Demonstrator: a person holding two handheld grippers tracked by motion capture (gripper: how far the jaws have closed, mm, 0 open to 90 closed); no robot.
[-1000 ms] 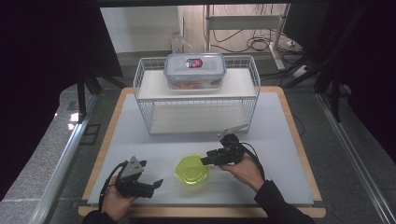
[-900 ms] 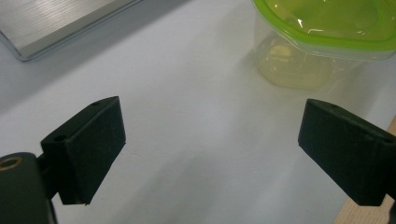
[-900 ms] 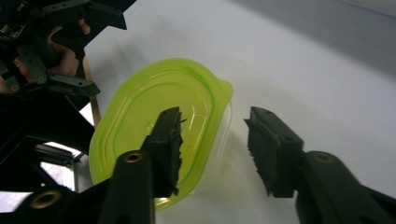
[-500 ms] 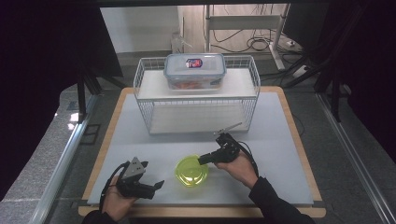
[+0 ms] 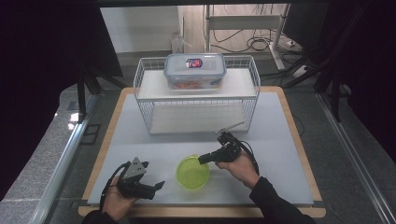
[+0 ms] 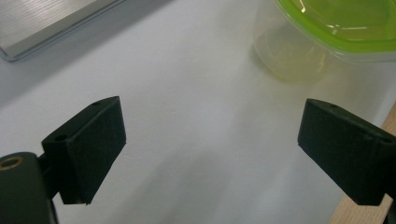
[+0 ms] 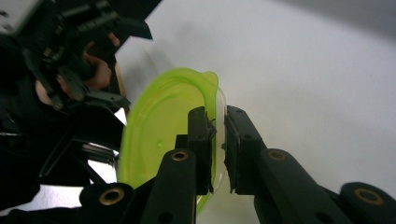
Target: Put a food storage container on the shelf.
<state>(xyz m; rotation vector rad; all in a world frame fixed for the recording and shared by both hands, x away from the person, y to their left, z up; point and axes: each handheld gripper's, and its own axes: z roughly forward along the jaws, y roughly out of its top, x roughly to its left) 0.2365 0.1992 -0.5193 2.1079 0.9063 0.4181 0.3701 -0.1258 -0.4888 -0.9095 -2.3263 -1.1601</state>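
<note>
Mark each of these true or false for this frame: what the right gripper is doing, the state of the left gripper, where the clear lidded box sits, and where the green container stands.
1. The right gripper is shut on the rim of the green-lidded container. True; its jaws have just been closing on that rim.
2. The left gripper is clamped on the container too. False: its jaws stand wide apart over the white mat, holding nothing.
3. The clear lidded box sits on top of the wire rack. True.
4. The green-lidded container stands inside the wire rack. False: it stands on the mat in front of the rack, between the two hands.
</note>
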